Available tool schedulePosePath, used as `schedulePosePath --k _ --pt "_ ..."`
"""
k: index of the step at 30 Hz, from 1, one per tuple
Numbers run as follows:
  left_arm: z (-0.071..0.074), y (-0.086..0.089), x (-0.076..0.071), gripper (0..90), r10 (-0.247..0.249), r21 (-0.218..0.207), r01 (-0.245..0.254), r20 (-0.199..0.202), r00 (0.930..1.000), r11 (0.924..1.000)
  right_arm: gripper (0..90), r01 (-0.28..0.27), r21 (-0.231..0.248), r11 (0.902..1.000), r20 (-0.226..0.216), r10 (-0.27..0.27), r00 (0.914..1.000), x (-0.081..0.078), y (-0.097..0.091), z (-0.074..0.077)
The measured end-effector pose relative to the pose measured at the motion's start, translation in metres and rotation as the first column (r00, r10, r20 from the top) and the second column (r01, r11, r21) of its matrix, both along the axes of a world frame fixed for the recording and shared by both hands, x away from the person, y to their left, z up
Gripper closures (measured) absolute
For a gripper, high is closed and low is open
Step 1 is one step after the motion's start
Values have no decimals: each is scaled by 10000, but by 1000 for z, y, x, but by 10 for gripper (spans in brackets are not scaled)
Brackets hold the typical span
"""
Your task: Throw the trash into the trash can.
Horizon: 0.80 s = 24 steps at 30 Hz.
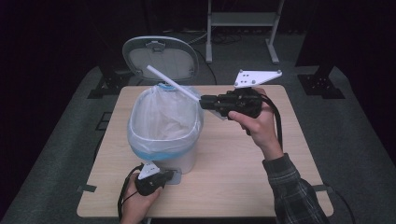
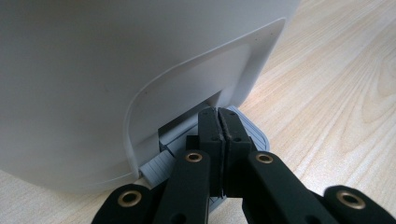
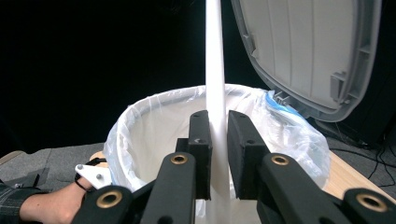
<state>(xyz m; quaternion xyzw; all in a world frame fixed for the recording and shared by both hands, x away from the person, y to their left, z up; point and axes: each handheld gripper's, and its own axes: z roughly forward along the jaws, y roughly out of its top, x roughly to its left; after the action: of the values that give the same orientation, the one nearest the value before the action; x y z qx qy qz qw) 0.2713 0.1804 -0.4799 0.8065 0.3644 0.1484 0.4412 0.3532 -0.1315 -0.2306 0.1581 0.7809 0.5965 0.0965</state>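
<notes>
A white pedal bin [image 1: 164, 126] lined with a clear plastic bag [image 3: 289, 130] stands on the wooden table, its grey lid [image 1: 161, 57] raised. My right gripper [image 1: 204, 101] is shut on a long white stick [image 1: 172, 83] that points out over the bin's mouth; in the right gripper view the stick [image 3: 215, 79] rises between the pads. My left gripper [image 1: 170, 177] is shut, its tips pressed down on the grey foot pedal [image 2: 254, 135] at the bin's base [image 2: 93, 93], near the table's front edge.
The wooden table [image 1: 233, 177] has free room to the right of the bin and in front of it. A metal stand [image 1: 243, 23] and dark frames stand on the floor beyond the far edge.
</notes>
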Motion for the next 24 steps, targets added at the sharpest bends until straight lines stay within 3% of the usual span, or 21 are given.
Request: schedulePosePath --k 12,24 --pt "0 0 0 890 2 -20 -2 1 10000 10000 794 67 -294 9995 -218 -74 9997 14 16 -4" --pt "0 0 0 890 -8 -20 8 2 10000 10000 790 -1 -369 9993 -247 -8 9997 15 22 -3"
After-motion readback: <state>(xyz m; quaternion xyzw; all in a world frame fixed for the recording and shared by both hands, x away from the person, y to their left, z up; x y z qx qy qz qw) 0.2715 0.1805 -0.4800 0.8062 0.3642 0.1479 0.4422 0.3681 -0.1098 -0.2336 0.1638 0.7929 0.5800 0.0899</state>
